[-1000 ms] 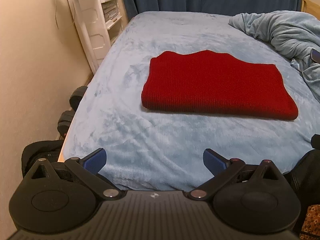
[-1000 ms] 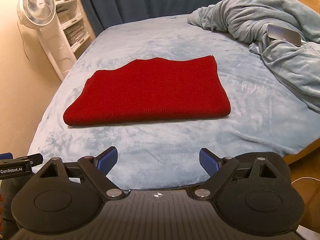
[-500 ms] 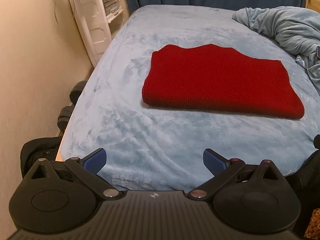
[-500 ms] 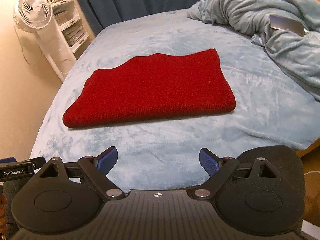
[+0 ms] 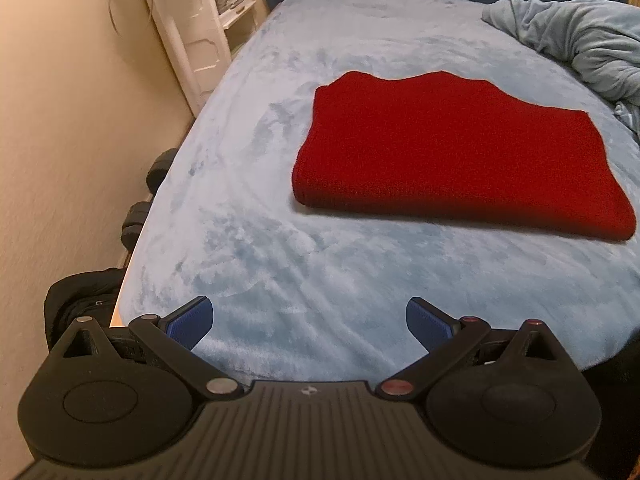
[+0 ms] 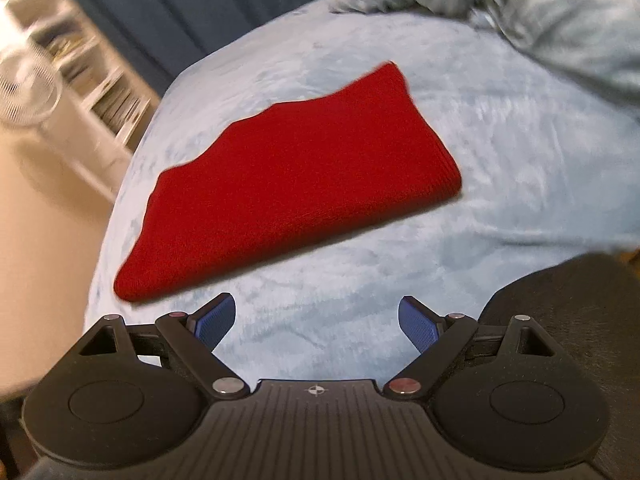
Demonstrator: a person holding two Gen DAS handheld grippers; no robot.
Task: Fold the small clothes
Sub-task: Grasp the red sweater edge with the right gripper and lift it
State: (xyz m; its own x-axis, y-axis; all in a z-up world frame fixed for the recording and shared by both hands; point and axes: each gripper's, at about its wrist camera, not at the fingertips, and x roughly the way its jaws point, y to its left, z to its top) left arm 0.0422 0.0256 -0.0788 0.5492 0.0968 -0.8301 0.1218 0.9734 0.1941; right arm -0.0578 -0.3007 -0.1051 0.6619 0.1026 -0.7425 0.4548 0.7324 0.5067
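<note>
The fan (image 6: pixel 26 92) and shelves (image 6: pixel 100 80) are motion-blurred; the crumpled blanket (image 5: pixel 580 48) runs off-frame.

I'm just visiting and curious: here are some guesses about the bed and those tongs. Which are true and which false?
1. The red knit garment lies folded flat on the light blue bed cover. True.
2. The left tongs are clamped on the garment. False: they are open and hold nothing.
3. A rumpled blue-grey blanket sits beyond the garment. True.
4. The right tongs hold a corner of the bed cover. False: they are open, apart from it.
</note>
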